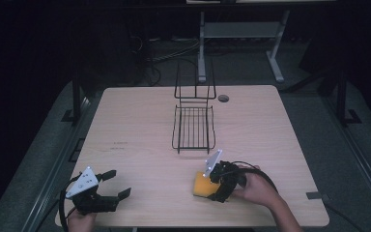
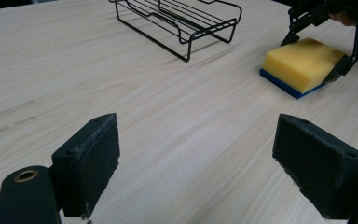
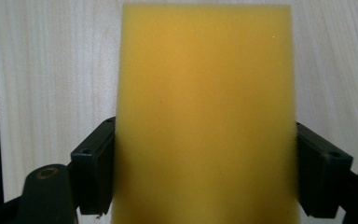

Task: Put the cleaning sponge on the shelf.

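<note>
We see a big light wooden table point(image 1: 140, 135) with a black wire rack point(image 1: 193, 126) near its far middle. Closer to us lies a soft yellow sponge block with a thin blue bottom point(image 2: 303, 63), flat on the wood. The right gripper point(image 1: 216, 186) has its jaws pressed on both sides of it. The left gripper point(image 1: 112, 187) is wide open, holding nothing.

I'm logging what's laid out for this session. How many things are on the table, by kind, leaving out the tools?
Sponge, yellow with a blue underside: 1
Black wire rack: 1
Total: 2
</note>
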`<state>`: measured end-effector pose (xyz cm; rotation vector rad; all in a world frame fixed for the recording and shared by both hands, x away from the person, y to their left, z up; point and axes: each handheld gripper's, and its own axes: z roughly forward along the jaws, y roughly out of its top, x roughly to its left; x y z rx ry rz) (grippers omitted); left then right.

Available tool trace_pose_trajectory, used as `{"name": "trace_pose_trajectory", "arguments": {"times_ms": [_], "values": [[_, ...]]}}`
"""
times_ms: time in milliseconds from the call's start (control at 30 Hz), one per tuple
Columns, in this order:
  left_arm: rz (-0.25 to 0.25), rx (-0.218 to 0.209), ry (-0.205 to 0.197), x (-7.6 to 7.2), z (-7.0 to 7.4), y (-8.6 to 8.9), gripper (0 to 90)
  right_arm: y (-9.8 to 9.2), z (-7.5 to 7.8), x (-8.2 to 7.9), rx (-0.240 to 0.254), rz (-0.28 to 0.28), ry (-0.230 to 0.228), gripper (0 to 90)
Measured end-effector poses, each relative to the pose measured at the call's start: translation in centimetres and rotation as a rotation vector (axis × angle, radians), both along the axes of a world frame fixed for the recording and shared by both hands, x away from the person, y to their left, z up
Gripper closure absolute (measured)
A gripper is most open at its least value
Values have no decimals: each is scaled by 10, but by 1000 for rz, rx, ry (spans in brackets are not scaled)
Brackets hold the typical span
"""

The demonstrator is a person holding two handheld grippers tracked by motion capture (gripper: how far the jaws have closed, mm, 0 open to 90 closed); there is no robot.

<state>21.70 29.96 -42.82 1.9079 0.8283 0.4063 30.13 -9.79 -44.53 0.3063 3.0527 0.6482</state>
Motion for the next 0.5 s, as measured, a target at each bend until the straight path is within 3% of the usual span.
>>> {"name": "trace_pose_trajectory", "arguments": {"times_ms": [500], "values": [[3,-11,-4,0,1,0,140,1,21,12,38,10,1,214]]}}
